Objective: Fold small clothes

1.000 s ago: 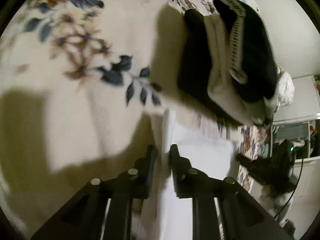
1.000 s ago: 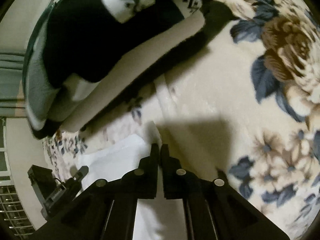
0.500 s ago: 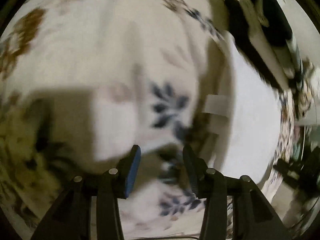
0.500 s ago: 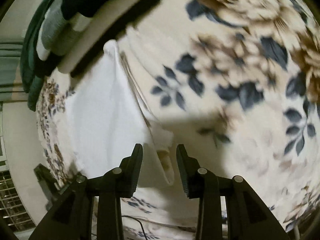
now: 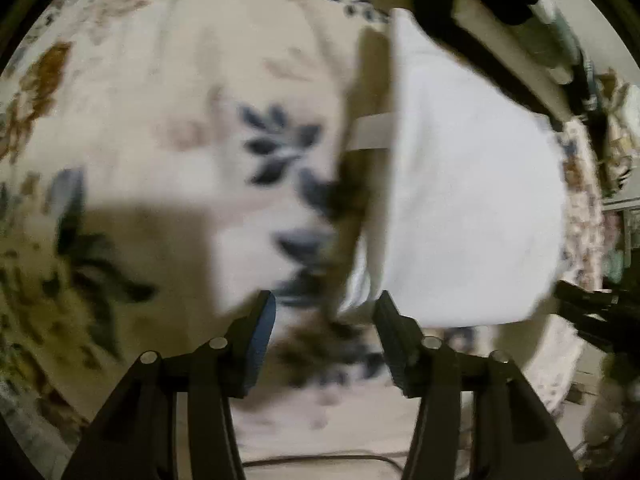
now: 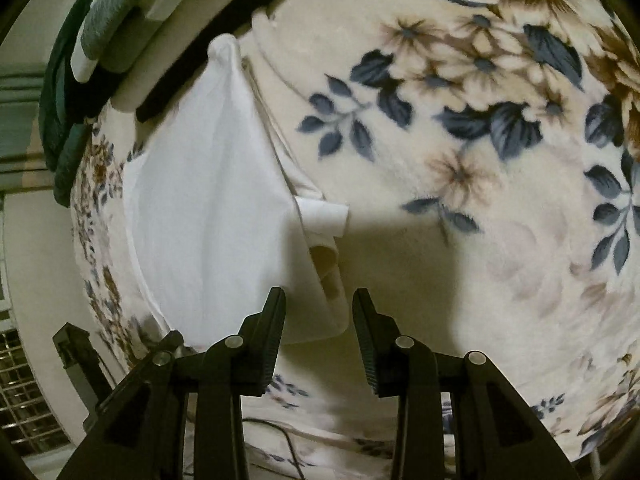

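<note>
A small white garment (image 6: pixel 208 216) lies folded on a cream floral blanket (image 6: pixel 460 168); a strap end and folded edge (image 6: pixel 324 220) stick out at its right side. It also shows in the blurred left wrist view (image 5: pixel 472 208), right of centre. My right gripper (image 6: pixel 319 308) is open and empty, just above the garment's near corner. My left gripper (image 5: pixel 326 312) is open and empty, beside the garment's near left edge.
A stack of folded dark and grey clothes (image 6: pixel 104 40) lies beyond the white garment, also at the top right of the left wrist view (image 5: pixel 500 8). A cable (image 6: pixel 288 444) runs below the blanket's near edge. The other gripper's black body (image 5: pixel 592 312) shows at right.
Both grippers were shut on the white garment's edge a second ago. Both have opened, let go and pulled back; the garment now lies flat on the blanket.
</note>
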A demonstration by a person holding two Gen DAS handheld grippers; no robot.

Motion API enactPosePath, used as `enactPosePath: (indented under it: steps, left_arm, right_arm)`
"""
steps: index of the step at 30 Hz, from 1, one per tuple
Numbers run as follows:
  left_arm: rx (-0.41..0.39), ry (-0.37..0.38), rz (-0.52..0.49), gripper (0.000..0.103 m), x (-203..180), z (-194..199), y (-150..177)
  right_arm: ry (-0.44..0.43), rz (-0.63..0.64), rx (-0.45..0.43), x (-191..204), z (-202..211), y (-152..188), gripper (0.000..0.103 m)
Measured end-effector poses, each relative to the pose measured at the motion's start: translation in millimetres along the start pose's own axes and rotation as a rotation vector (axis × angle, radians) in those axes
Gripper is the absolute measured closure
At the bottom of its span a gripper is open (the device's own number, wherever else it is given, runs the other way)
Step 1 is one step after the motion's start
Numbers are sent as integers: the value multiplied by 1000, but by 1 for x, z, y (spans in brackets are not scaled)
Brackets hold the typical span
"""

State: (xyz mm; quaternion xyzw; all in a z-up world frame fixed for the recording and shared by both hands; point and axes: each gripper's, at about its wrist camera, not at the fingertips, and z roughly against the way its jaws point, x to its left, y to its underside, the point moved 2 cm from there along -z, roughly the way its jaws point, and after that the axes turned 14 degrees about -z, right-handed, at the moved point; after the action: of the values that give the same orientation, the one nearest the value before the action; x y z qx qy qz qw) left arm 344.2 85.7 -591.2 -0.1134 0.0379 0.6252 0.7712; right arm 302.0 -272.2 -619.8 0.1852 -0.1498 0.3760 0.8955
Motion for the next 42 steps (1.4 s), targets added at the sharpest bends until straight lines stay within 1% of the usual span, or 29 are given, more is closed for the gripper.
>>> enactPosePath:
  steps: [1, 2, 3, 5, 7, 8, 10, 11, 13, 15, 17, 18, 21, 23, 25, 27, 28, 29, 30, 31, 32, 33, 34, 35, 37, 38, 39, 41, 42]
  left_arm:
    - [-2, -12, 14, 53, 7, 2, 2]
    - [-9, 7, 35, 53, 14, 5, 3]
    - [-8, 4, 54, 53, 20, 8, 4]
    - [-3, -38, 60, 56, 28, 13, 5]
    - [-9, -28, 68, 56, 32, 19, 5]
    - [-16, -14, 78, 56, 32, 21, 5]
    - [-41, 54, 93, 55, 30, 26, 6]
    - [-47, 74, 95, 55, 26, 26, 5]
    - [-43, 82, 73, 55, 20, 21, 4]
    - [-30, 72, 51, 55, 16, 11, 3]
    - [-3, 49, 35, 55, 7, 4, 14]
    - [2, 52, 34, 55, 9, 0, 14]
    - [-3, 37, -3, 53, 10, -4, 14]
    - [4, 10, -43, 53, 3, -5, 14]
    - [27, -32, -114, 53, -2, -5, 15]
    - [52, -109, -195, 53, -7, -5, 13]
    - [63, -125, -205, 55, -8, -5, 8]
    - [67, -124, -202, 55, -6, -2, 6]
    - [52, -96, -181, 55, -3, 4, 3]
    - [35, -64, -160, 55, 0, 8, 0]
    - [8, -7, -125, 55, 3, 13, -6]
    - [-24, 70, -79, 55, 6, 16, -13]
    - [-43, 127, -48, 53, 8, 17, -18]
    - [-65, 206, 1, 52, 9, 15, -27]
    - [-104, 320, 67, 51, 6, 7, -42]
    - [-114, 353, 81, 50, 7, 3, -48]
    - [-113, 380, 96, 50, 5, -6, -57]
    - [-98, 427, 106, 50, 0, -24, -73]
    - [-86, 434, 103, 49, -4, -34, -79]
  right_arm:
    - [4, -13, -1, 2, -2, 1, 66]
    - [2, -13, -1, 1, -3, 1, 66]
    - [1, -11, -2, 0, -3, 2, 66]
    - [-1, -12, -2, -2, -2, 3, 66]
    - [-5, -18, 0, -7, -1, 3, 66]
    - [-9, -22, 0, -10, 2, 3, 66]
    - [-17, -23, 4, -10, 4, 2, 66]
    - [-24, -22, 3, -10, 5, 2, 66]
    - [-49, -20, 11, -10, 6, 1, 66]
    - [-72, -21, 30, -12, 6, -1, 66]
    - [-83, -19, 50, -14, 1, -4, 66]
    - [-83, -20, 67, -16, -4, -6, 66]
    - [-97, -29, 112, -19, -16, -9, 66]
    - [-102, -13, 115, -19, -19, -7, 66]
    - [-87, 19, 90, -17, -16, -5, 81]
    - [-67, 41, 80, -15, -13, -3, 82]
    - [-65, 45, 77, -15, -11, -3, 82]
    - [-68, 47, 80, -14, -8, -3, 82]
    - [-74, 44, 81, -14, -5, -4, 82]
    - [-92, 34, 81, -15, -1, -7, 79]
    - [-110, 24, 82, -15, 2, -9, 76]
    - [-145, 13, 81, -16, 6, -14, 65]
    - [-170, 1, 74, -18, 9, -20, 52]
    - [-181, -10, 67, -19, 10, -25, 48]
    - [-224, -27, 68, -20, 8, -38, 46]
    - [-255, -35, 86, -19, 3, -48, 46]
    - [-266, -45, 94, -19, -2, -54, 46]
    - [-308, -47, 130, -17, -15, -68, 46]
    - [-327, -44, 157, -14, -23, -73, 46]
